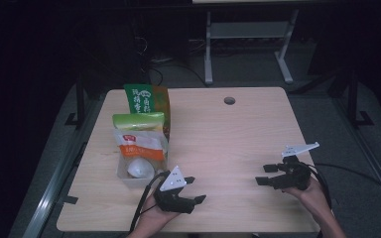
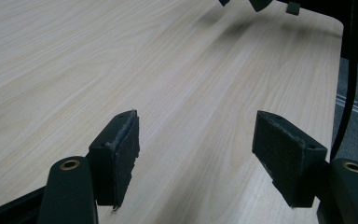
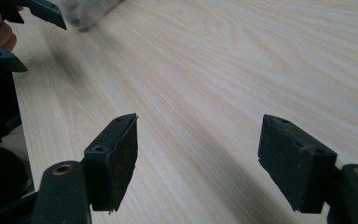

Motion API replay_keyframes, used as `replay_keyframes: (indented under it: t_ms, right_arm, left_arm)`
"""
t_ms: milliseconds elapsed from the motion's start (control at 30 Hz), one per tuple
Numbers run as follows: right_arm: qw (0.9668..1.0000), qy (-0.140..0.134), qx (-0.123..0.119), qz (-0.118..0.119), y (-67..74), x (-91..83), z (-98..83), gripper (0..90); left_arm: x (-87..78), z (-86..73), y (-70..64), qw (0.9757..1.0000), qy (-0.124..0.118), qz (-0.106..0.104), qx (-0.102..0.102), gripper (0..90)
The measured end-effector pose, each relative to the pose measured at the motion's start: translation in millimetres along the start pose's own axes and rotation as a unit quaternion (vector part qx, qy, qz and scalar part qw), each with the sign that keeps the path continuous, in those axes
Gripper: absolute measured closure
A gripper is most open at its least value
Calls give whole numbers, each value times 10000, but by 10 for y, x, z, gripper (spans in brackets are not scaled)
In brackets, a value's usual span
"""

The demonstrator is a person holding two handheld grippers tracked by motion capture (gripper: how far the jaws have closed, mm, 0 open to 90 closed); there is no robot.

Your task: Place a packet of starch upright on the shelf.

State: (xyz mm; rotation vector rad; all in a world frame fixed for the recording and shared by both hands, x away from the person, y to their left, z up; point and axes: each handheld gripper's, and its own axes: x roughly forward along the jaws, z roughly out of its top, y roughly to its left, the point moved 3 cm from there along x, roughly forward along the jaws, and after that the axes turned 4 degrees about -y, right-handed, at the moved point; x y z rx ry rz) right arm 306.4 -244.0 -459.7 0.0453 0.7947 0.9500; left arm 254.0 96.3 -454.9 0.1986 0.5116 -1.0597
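Pale wood-grain worktop (image 1: 218,144) stands in a dark room, with a cable hole (image 1: 229,100) near its far edge and white desk legs on the floor beyond it. All goods are grouped at one landmark, the white tray (image 1: 135,174), which sits at the left side of the worktop. Inside the tray lies a white rounded item (image 1: 140,168); an orange-and-white packet (image 1: 140,144) leans at the tray's far rim, a yellow-green packet (image 1: 138,120) stands just behind that, and a tall green-and-orange bag (image 1: 148,101) stands farthest back. The left gripper (image 1: 191,189) hovers just beside the tray's near right corner, jaws released and spread with only bare wood between them. The right gripper (image 1: 264,174) is well apart from the tray, on the far right side of the worktop, jaws likewise released and grasping nothing, pointing toward the tray. Judged step: approach for a first pick from the tray group. Recommended procedure: keep both jaws spread until a packet edge lies fully between the pads; turn the left gripper toward the tray, since it is nearest; take the front packet first, because the packets lean on one another and may topple; steady the tray with the right gripper if it slides.
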Motion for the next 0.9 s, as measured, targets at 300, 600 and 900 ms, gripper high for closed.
replay_keyframes:
  t_ms: [300, 600, 900]
  right_arm:
    - [10000, -33, 59, -48, 32, -49, -170, 267]
    - [9999, -82, 53, -115, 103, -91, -308, 264]
    - [9993, -290, 35, -225, 189, -144, -401, 251]
  left_arm:
    - [5, -11, -2, 10000, 25, 9, -8, 304]
    - [3, -24, -16, 10000, 39, -5, -25, 302]
    - [4, -31, -38, 10000, 28, -51, -45, 295]
